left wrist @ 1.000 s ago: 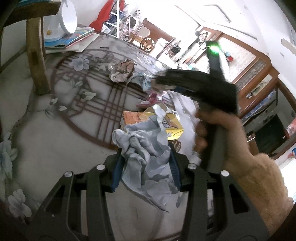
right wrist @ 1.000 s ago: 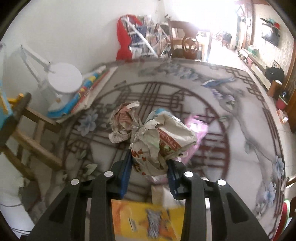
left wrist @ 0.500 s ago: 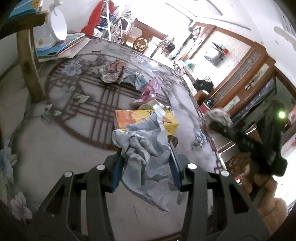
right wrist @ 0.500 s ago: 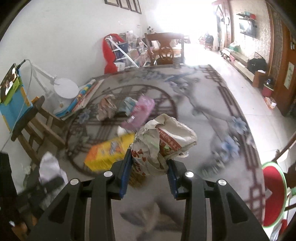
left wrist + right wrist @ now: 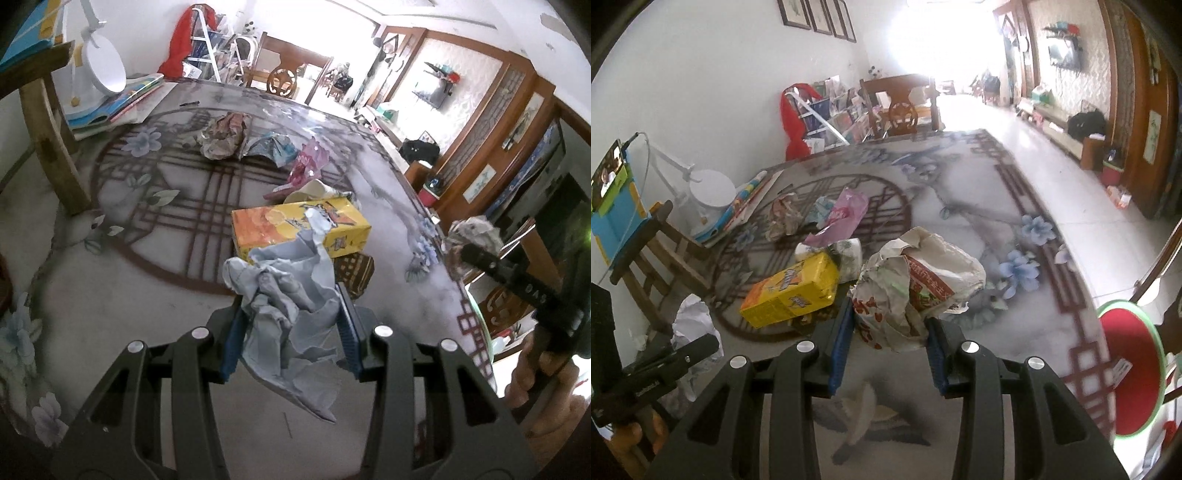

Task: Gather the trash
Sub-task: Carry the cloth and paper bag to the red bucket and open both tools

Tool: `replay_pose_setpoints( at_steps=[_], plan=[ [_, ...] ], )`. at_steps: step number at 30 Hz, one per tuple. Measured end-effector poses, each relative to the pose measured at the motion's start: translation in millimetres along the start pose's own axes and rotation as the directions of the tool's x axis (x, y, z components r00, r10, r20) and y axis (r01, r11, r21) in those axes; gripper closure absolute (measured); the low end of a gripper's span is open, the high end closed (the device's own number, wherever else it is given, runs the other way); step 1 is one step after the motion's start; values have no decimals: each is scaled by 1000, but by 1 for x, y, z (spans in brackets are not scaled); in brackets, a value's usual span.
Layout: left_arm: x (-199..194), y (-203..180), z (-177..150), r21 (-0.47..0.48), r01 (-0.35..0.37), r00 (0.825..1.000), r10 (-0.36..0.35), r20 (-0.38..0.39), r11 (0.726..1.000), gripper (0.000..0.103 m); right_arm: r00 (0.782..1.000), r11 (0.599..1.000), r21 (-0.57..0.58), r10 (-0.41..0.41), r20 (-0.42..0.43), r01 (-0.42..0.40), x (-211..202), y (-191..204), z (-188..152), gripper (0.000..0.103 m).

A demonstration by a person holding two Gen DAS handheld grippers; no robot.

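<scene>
**Both grippers loaded with crumpled trash above the patterned rug**

In the left wrist view, the left gripper [image 5: 290, 332] pinches a crumpled grey-blue paper [image 5: 291, 295] between its blue pads, low in the centre of the frame; part of the sheet hangs below the fingers. Just beyond it on the rug [image 5: 155, 258] lies a yellow box [image 5: 295, 229]. Further up the frame sit a pink wrapper [image 5: 308, 162], a blue-white wrapper [image 5: 273, 147] and a crumpled paper ball [image 5: 223, 134], close to one another. A wooden stool [image 5: 48, 122] stands at the left edge, with a stack of books [image 5: 110, 107] beside it near the wall.

In the right wrist view, the right gripper [image 5: 888, 343] clamps a crumpled printed paper wad [image 5: 916, 288], white with red lettering, at the frame's centre. The yellow box [image 5: 790, 291] lies just left of the wad on the rug. At the lower right edge a red round bin [image 5: 1130, 373] with a green rim is partly visible. At the lower left, the left gripper [image 5: 694, 345] shows from the side with its pale paper [image 5: 692, 321].

At the right edge of the left wrist view, a hand [image 5: 535, 373] holds the right gripper [image 5: 467, 254], the wad [image 5: 472, 232] at its tip.
</scene>
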State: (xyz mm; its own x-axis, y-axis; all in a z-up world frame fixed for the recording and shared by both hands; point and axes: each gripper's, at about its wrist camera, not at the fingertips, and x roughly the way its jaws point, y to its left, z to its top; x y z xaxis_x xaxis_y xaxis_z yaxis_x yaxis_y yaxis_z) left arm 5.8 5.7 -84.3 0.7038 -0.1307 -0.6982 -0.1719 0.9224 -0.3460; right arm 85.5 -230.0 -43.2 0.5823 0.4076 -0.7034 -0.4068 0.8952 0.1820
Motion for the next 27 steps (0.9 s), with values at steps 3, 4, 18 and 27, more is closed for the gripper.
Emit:
replay_pose_setpoints(
  at_steps=[3,4,18,27],
  plan=[
    [6,-5,-3,20,0,1000,1,-12,1000,60,1000,1000,-15,-21,9,21,-4,-5,-2,67],
    [7,-6,-4,25,-2,1000,2,-15,1000,60,1000,999,-20,-29,10,29,-5,-7,-3,67],
    [22,-20,-16,65,5,998,-1,-59,998,60,987,987,34,-160,33,158,-32,-66,-18,66],
    [28,-35,-27,134,-30,998,37,-54,991,60,977,971,107,-215,15,212,-48,-102,-29,66]
  ],
)
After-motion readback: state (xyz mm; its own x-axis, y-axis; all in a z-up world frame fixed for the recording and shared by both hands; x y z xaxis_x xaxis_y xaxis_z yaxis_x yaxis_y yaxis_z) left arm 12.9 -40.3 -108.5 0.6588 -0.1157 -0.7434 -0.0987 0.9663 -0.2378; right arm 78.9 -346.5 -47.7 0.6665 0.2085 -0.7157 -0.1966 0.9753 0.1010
